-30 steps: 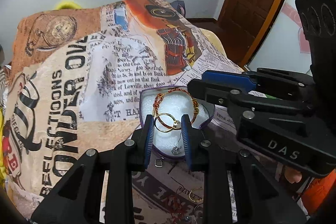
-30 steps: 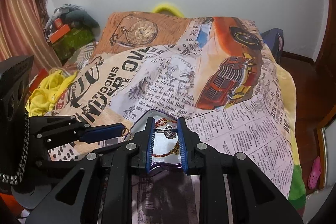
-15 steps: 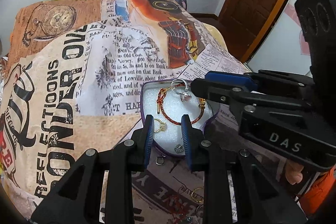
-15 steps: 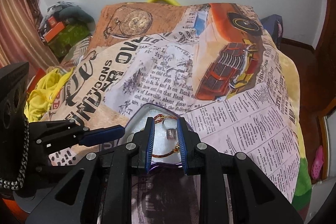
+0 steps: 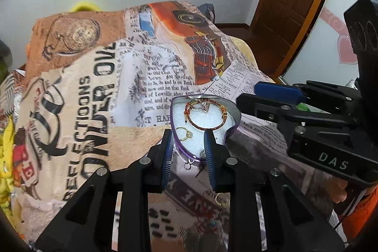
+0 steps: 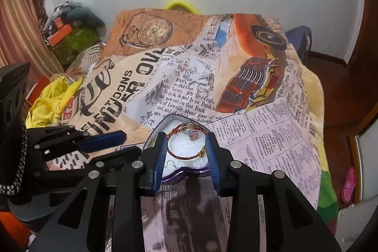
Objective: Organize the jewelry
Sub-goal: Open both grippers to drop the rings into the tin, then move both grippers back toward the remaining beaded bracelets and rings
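A heart-shaped purple tin with white foam lies on the printed blanket; it also shows in the right wrist view. In it lie a red-and-gold bracelet, a silver stone ring and a gold ring. The bracelet and silver ring show in the right wrist view too. My left gripper is open and empty at the tin's near tip. My right gripper is open and empty, just above the tin. Loose jewelry, including a gold ring, lies on the blanket near me.
The printed blanket covers a bed. Yellow cloth and boxes lie at the left. A wooden door stands at the right, and a pink shoe is on the floor.
The left gripper released the gold ring into the tin and drew back. The right gripper dropped the silver ring onto the bracelet, opened wider and pulled back.
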`<state>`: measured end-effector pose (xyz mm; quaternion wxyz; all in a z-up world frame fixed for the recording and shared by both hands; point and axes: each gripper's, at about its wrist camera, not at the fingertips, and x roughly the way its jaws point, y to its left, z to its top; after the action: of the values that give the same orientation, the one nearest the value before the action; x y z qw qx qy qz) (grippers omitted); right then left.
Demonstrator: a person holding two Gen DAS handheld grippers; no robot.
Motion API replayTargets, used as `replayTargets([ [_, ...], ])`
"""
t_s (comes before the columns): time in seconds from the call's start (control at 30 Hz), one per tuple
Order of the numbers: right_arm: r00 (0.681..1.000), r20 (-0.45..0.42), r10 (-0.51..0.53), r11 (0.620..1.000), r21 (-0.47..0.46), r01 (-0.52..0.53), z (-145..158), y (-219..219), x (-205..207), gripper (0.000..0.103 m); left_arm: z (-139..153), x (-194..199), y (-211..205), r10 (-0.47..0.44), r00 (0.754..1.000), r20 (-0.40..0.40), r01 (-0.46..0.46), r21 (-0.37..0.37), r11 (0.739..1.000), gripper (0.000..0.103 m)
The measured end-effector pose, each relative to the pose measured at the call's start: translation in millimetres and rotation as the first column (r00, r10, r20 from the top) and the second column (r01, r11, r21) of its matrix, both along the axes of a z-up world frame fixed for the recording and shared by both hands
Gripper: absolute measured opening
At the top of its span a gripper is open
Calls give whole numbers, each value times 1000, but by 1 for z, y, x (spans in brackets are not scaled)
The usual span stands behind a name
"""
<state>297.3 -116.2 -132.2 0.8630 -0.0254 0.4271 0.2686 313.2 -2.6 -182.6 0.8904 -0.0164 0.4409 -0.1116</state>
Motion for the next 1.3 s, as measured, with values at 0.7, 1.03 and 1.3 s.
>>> replayTargets([
  [0.7, 999, 38, -28, 1000, 6, 28, 22, -8, -69, 30, 42, -70, 28, 78, 996, 48, -79, 19, 997, 27],
  [1.03, 1000, -20, -16, 999, -45, 15, -8, 0, -89, 30, 18, -88, 32, 63, 998, -9, -63, 38, 997, 27],
  [1.3, 994, -104, 39, 995, -88, -48, -43, 16, -98, 30, -2, -97, 27, 24, 998, -52, -21, 54, 998, 27],
])
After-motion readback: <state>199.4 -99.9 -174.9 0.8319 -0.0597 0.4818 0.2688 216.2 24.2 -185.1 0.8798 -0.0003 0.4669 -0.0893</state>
